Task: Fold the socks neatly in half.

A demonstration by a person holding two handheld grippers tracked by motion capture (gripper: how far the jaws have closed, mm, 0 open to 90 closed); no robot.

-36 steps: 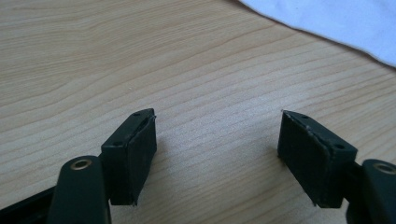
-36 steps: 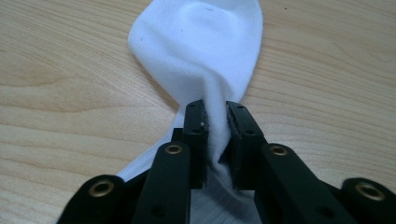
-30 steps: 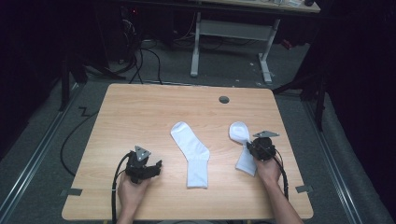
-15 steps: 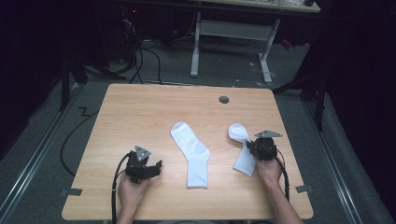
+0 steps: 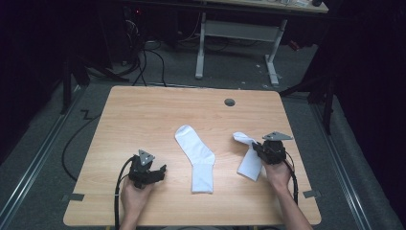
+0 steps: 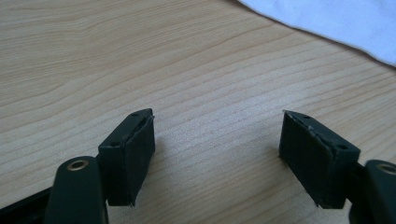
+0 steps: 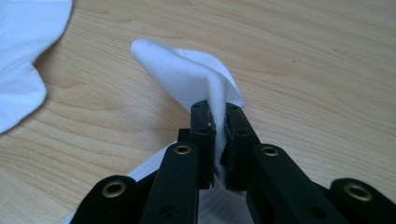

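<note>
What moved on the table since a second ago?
Almost nothing moved. The right hand-held gripper stays shut on the right sock, with only a slight shift, if any. The left hand-held gripper stays open on the table, and the middle sock lies where it was.

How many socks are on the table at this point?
2. One white sock lies flat near the table's middle, untouched. The other white sock is toward the right edge, pinched in the right gripper. None appears hidden.
</note>
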